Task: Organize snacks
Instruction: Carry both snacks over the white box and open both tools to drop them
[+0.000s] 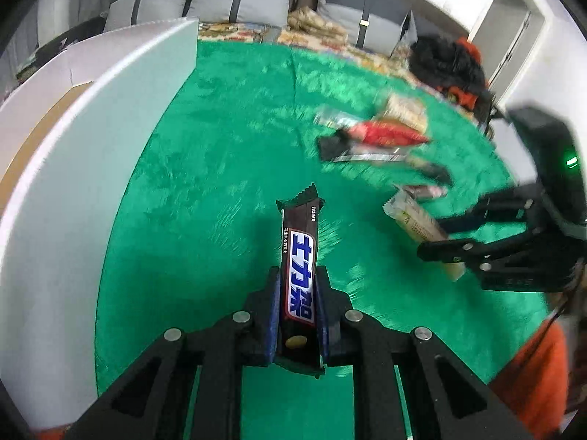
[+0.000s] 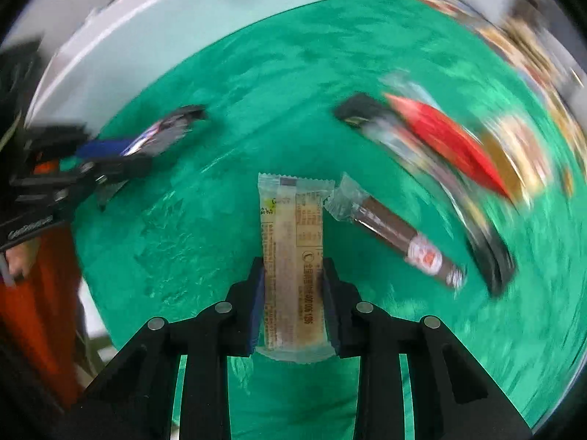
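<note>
My left gripper [image 1: 298,275] is shut on a dark brown chocolate bar [image 1: 299,256] with a blue and white logo, held above the green cloth [image 1: 220,168]. My right gripper [image 2: 292,267] is shut on a pale beige snack bar in a clear wrapper [image 2: 291,256]. In the left wrist view the right gripper [image 1: 436,236] is at the right with that beige bar [image 1: 414,220]. In the right wrist view the left gripper [image 2: 121,168] is at the left with the chocolate bar [image 2: 165,128]. A brown wrapped bar [image 2: 400,236] lies just right of my right gripper.
A pile of loose snacks lies on the cloth, with a red packet [image 1: 385,134] [image 2: 447,143] and dark packets [image 2: 361,110]. A white box wall [image 1: 110,117] [image 2: 154,25] curves along the left. Grey sofa cushions [image 1: 242,3] are at the back. An orange sleeve [image 2: 40,293] is near.
</note>
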The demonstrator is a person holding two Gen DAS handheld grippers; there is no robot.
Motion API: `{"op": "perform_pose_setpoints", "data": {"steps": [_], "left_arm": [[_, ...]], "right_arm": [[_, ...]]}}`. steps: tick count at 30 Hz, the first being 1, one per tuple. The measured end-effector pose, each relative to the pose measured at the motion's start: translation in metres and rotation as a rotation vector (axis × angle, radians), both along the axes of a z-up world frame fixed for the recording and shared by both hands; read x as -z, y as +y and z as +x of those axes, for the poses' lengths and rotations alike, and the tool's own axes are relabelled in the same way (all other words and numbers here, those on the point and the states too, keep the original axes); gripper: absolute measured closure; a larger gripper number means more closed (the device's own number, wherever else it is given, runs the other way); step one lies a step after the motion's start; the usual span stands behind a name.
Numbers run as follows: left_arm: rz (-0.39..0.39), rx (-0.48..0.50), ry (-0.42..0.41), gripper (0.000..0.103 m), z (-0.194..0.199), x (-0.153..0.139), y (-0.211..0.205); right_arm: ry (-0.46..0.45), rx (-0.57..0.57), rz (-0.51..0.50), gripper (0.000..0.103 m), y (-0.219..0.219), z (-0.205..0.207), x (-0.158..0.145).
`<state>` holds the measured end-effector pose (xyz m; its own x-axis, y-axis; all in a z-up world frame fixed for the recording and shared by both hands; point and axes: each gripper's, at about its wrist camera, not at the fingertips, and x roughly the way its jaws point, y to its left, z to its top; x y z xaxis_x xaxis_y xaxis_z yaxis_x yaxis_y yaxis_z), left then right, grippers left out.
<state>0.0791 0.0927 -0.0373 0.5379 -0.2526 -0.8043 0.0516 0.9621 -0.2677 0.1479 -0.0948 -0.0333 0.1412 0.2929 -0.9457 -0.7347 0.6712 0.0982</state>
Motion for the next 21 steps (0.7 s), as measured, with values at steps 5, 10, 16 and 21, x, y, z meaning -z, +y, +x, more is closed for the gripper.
{"op": "perform_pose_setpoints", "data": {"steps": [5,10,16,21], "left_arm": [[-0.087,-0.05,-0.088,0.087,-0.01,-0.046,0.021],[-0.075,-0.161,-0.188,0.087,-0.018,-0.096,0.084],[0.093,-0.37,-0.184,0.086,-0.015,-0.111,0.191],[0.244,-0.492,-0.135,0.029,-0.019,-0.1,0.245]], "right_arm": [[0.066,0.231,0.167,0.073,-0.03,0.011,-0.031],[0.06,0.216,0.387,0.072,0.027,0.016,-0.099],[0.016,0.103,0.563,0.072,0.15,0.002,-0.17],[-0.044,0.134,0.647,0.035,0.208,-0.004,-0.187]]}}
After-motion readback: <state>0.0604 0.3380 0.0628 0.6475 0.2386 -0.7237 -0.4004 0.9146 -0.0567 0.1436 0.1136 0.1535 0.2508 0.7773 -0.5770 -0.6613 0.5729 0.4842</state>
